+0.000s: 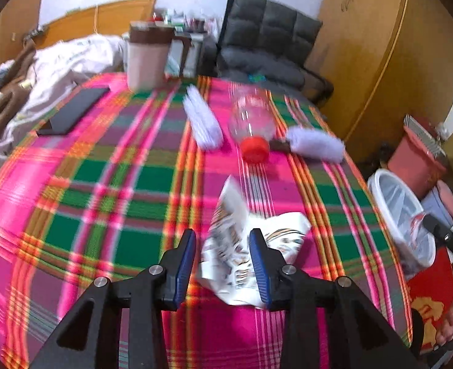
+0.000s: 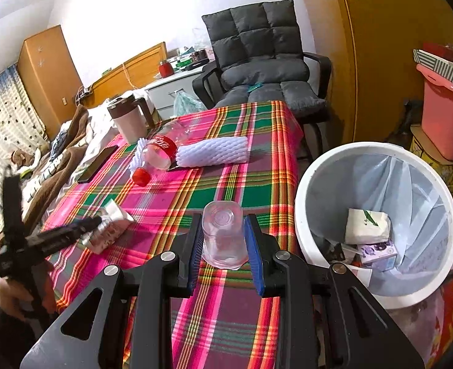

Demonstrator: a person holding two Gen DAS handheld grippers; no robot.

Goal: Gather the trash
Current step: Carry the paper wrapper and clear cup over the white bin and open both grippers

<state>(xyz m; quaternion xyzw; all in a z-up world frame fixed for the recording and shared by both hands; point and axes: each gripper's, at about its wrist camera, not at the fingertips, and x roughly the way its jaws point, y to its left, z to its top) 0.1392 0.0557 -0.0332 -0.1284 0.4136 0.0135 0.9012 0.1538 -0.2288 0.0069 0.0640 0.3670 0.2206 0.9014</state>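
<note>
A crumpled white printed wrapper lies on the plaid tablecloth. It sits between the jaws of my left gripper, which is open; the left pad stands clear of the paper. The right wrist view shows that gripper blurred at the wrapper. My right gripper is shut on a clear plastic cup, held above the table's right edge beside the white lined bin. A clear bottle with a red cap lies further back.
Two white foam nets flank the bottle. A dark phone and a brown-lidded jug stand at the back left. The bin holds several pieces of trash. A grey padded chair stands behind the table, with bedding to the left.
</note>
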